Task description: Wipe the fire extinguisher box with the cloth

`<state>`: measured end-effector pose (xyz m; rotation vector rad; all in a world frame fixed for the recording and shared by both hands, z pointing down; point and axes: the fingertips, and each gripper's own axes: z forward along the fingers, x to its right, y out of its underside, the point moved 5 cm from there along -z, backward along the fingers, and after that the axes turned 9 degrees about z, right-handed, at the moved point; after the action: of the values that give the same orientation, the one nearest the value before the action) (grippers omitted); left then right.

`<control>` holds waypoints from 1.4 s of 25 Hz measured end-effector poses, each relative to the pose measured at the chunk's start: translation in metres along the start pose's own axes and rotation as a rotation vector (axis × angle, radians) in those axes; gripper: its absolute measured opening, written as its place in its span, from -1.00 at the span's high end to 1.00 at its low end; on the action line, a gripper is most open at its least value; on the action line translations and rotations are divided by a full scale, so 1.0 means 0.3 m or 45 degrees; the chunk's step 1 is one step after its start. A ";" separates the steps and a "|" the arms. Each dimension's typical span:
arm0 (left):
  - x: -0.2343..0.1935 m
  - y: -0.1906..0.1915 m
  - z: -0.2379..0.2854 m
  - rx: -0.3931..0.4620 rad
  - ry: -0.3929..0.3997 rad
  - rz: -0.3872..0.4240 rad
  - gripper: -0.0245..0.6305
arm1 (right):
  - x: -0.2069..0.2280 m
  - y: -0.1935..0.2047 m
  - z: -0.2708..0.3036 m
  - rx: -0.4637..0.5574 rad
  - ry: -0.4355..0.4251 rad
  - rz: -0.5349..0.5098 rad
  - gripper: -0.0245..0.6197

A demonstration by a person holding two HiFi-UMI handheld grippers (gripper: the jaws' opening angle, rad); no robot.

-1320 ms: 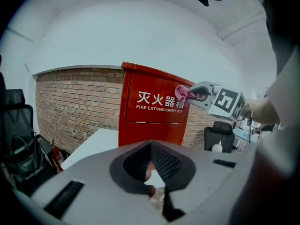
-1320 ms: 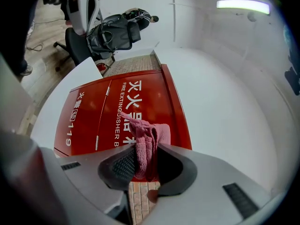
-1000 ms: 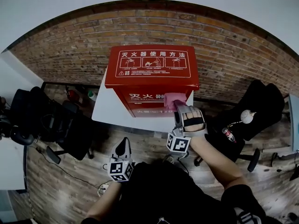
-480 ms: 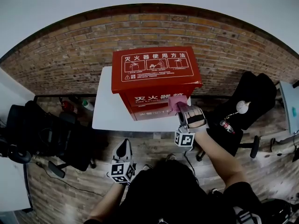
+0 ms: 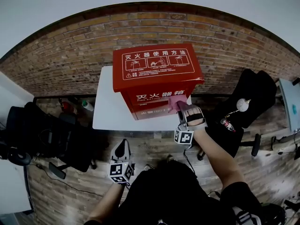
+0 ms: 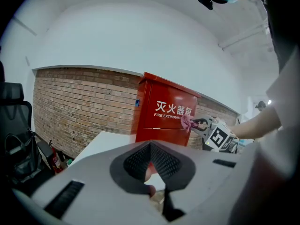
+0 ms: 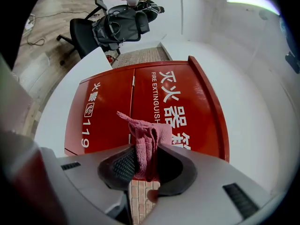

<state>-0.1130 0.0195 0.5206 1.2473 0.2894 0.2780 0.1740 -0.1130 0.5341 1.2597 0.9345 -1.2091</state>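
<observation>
Grey-jawed and empty, the left gripper (image 5: 123, 145) hangs low by the person's body with its jaws together, taking no part. Farther out, the right gripper (image 5: 181, 108) has its jaws clamped on the bunched pink cloth (image 7: 146, 140), which presses against the right side of the front face of the red fire extinguisher box (image 5: 157, 71), standing on the white table (image 5: 105, 108) before the brick wall (image 5: 70, 50). Wiping looks under way on the front; no cleaned patch shows, so lid and sides probably remain.
</observation>
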 end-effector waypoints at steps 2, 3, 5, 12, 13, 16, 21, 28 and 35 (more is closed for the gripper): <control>0.020 -0.018 -0.003 0.023 -0.022 -0.015 0.82 | -0.009 0.010 0.002 0.015 -0.010 0.000 0.60; 0.030 -0.023 -0.006 0.028 -0.030 -0.018 0.82 | -0.013 0.016 0.003 0.022 -0.014 -0.001 0.60; 0.038 -0.022 -0.016 0.029 -0.058 -0.020 0.82 | -0.027 0.021 0.009 0.037 -0.030 -0.001 0.60; 0.078 0.002 -0.053 0.017 -0.163 -0.054 0.82 | -0.079 0.041 0.018 0.090 -0.099 -0.003 0.60; 0.086 0.007 -0.055 0.014 -0.171 -0.054 0.82 | -0.088 0.043 0.020 0.093 -0.106 0.000 0.60; 0.116 0.026 -0.066 0.000 -0.193 -0.059 0.82 | -0.104 0.053 0.018 0.106 -0.108 0.005 0.60; 0.154 0.034 -0.082 -0.013 -0.213 -0.051 0.82 | -0.116 0.058 0.016 0.123 -0.097 0.013 0.60; 0.176 0.049 -0.110 -0.034 -0.246 -0.049 0.82 | -0.175 0.075 0.015 0.123 -0.128 -0.003 0.60; 0.197 0.074 -0.141 -0.053 -0.279 -0.066 0.82 | -0.219 0.080 0.028 0.128 -0.149 -0.007 0.60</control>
<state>-0.0744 0.0848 0.5258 1.2156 0.1261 0.1007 0.1856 -0.1142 0.6035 1.2514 0.8010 -1.3333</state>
